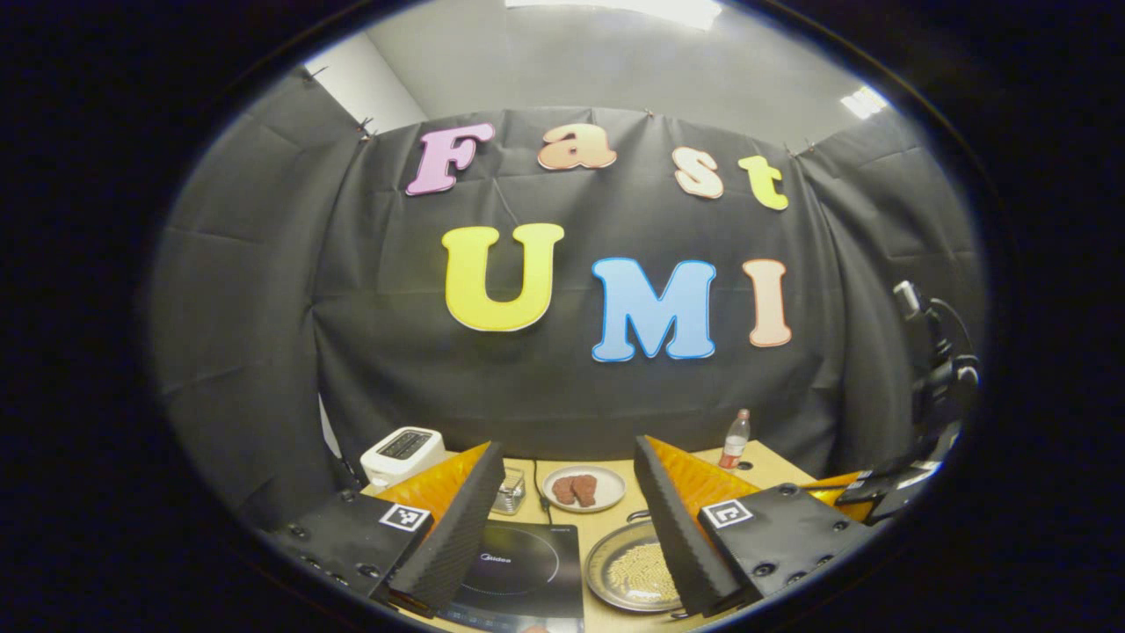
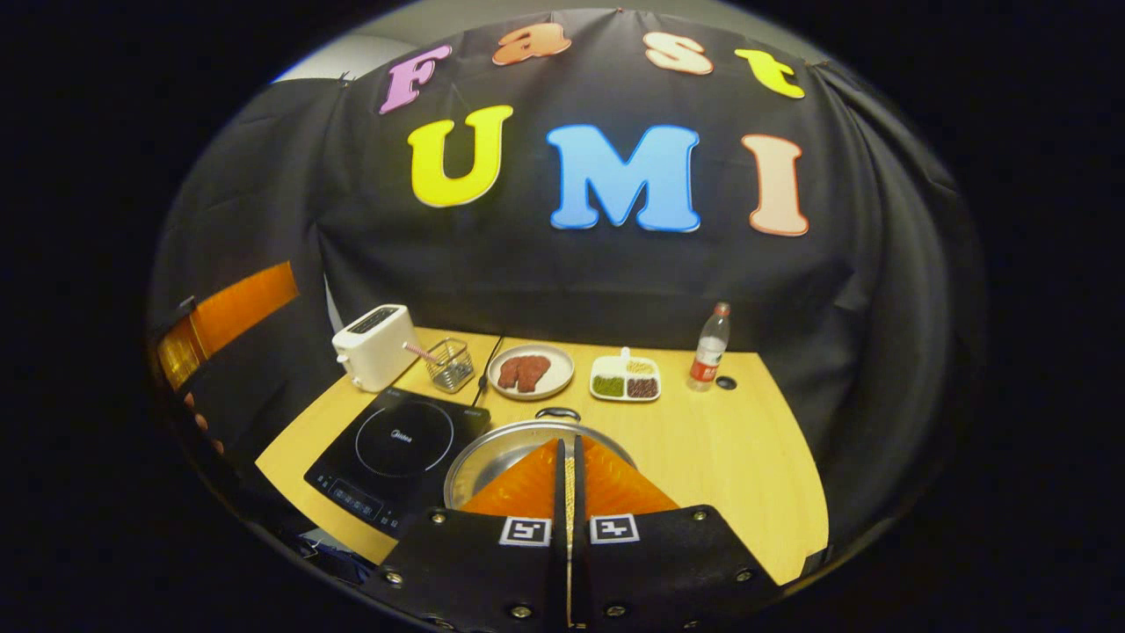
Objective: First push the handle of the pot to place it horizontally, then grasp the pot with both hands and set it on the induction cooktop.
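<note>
Round, shallow stainless-steel pot [image 2: 505, 448] sits on the light wooden table [image 2: 738, 457], just right of the black glass induction cooktop [image 2: 400, 453]; small loop handle [image 2: 558, 412] at its far rim, pale grains inside. Left gripper [image 1: 571, 527] held above the table, fingers spread wide, holding nothing. Right gripper [image 2: 569, 492] over the pot, fingers closed together with only a slit between them.

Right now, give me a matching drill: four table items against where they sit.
Items:
1. toaster
2. water bottle
3. plate of meat
4. pot

Places:
A. just right of the induction cooktop, nearest the right tongs
B. back left corner of the table
C. back right, beside a small hole in the tabletop
D. back middle, left of the divided dish

Pairs: 1-B, 2-C, 3-D, 4-A
</note>
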### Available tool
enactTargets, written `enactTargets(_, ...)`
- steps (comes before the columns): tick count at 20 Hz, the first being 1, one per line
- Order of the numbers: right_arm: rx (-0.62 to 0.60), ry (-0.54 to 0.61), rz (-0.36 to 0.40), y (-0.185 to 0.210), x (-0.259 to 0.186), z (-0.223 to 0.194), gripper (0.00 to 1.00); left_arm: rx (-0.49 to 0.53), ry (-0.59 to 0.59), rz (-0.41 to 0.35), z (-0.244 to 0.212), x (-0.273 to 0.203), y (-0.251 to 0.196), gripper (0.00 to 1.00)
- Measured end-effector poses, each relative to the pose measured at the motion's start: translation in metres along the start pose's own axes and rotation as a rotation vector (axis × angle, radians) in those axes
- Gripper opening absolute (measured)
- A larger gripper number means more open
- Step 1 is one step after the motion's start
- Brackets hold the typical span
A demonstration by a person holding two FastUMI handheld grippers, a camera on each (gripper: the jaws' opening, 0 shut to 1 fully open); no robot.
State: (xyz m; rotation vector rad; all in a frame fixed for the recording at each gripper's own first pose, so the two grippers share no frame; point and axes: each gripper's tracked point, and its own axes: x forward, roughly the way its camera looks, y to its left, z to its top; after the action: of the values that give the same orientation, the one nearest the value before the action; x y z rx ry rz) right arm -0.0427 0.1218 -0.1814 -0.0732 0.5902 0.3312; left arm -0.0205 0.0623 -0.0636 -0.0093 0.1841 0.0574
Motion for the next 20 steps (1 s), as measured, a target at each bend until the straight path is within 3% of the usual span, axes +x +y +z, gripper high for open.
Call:
enactTargets(3, -0.001, 0.162, 0.084, 0.024, 0.013, -0.043, 0.02, -0.013, 0.002, 0.032, -0.001, -0.004, 0.015, 0.99)
enactTargets(11, 0.122, 0.530, 0.239, 0.071, 0.026, -0.133, 0.02, -0.042, 0.039, 0.109, -0.018, -0.020, 0.049, 0.97)
enactTargets(20, 0.274, 0.688, 0.276, 0.098, 0.045, -0.184, 0.02, -0.056, 0.063, 0.179, -0.025, -0.036, 0.074, 0.97)
